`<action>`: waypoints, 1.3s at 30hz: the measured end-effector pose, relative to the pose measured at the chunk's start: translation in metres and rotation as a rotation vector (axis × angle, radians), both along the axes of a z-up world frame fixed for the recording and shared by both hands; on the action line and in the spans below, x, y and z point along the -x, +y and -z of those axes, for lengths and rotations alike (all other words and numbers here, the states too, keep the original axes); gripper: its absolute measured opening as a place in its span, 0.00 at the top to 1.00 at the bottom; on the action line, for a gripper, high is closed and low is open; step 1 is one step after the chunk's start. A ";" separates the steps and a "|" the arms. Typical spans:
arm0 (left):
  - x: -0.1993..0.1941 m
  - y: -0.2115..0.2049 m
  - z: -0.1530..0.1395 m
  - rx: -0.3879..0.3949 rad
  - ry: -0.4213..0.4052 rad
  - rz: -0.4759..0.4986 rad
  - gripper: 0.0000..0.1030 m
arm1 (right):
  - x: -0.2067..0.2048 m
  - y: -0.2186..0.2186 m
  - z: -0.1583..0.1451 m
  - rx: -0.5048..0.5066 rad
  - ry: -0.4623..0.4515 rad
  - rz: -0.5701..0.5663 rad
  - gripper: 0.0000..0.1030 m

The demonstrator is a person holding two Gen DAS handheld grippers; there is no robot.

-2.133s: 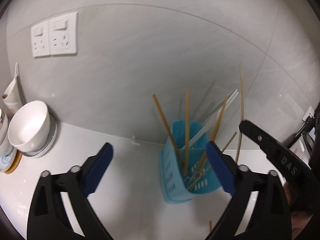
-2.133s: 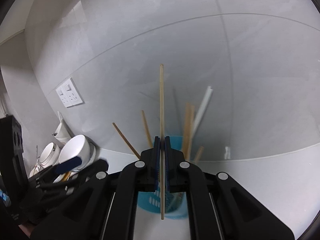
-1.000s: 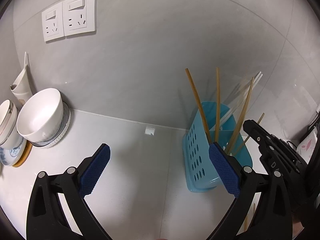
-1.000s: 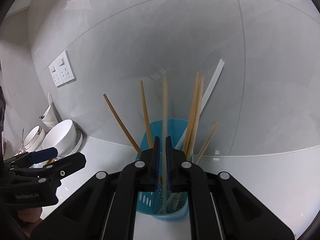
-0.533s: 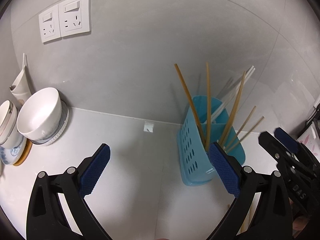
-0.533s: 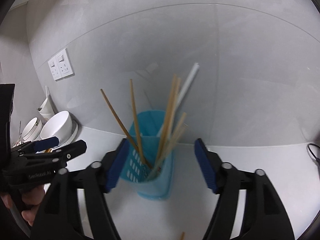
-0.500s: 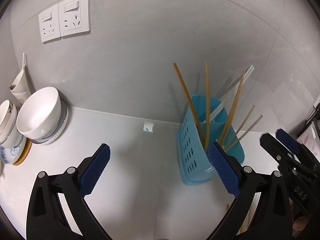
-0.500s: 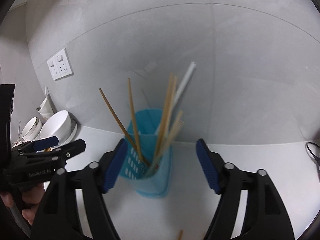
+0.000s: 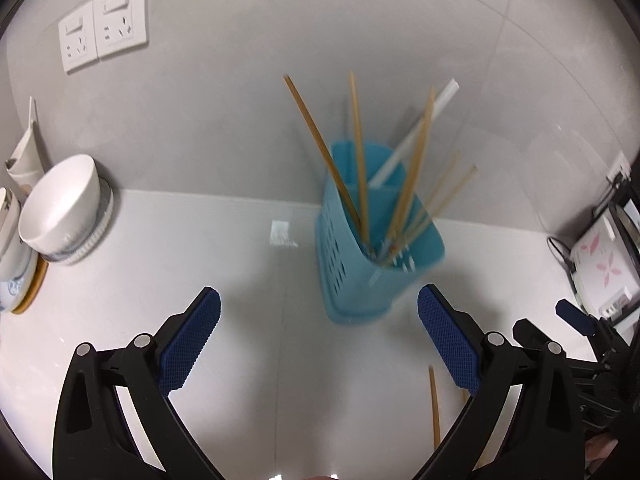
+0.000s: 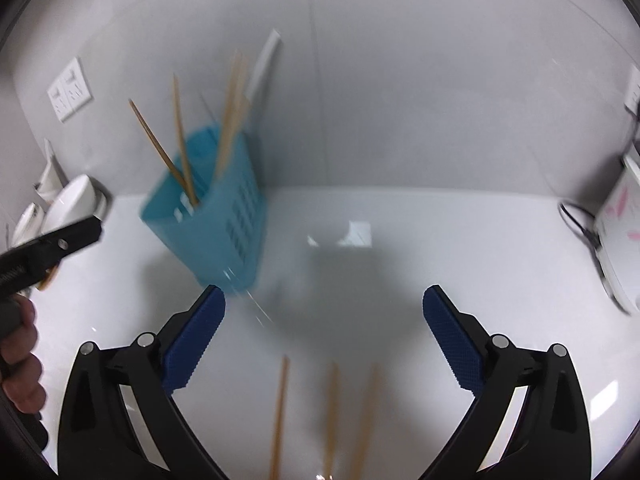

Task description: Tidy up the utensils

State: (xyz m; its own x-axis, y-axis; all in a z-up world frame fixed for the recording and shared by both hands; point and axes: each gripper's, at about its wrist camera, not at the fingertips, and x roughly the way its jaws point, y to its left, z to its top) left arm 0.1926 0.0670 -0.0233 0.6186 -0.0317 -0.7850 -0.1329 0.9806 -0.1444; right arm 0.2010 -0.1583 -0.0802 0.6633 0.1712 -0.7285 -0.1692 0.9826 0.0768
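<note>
One holder, two bowls — loose chopsticks, three

White bowl on stacked dishes, twin wall sockets, floral appliance.

In the right wrist view the blue holder and its chopsticks are smeared by motion. The three chopsticks on the counter are blurred and cut by the bottom edge. The appliance at the right is cut off. The person's hand shows only partly.
</note>
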 end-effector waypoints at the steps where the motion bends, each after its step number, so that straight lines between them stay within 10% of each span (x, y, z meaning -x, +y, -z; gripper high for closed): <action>1: 0.003 -0.002 0.003 0.003 0.011 0.001 0.06 | 0.005 -0.005 0.004 0.008 0.016 0.012 0.08; 16: 0.049 -0.047 0.054 0.038 0.188 0.063 0.06 | 0.053 -0.033 0.065 0.100 0.252 0.076 0.16; 39: 0.081 -0.095 0.094 0.028 0.333 0.101 0.06 | 0.072 -0.035 0.118 0.110 0.495 0.071 0.77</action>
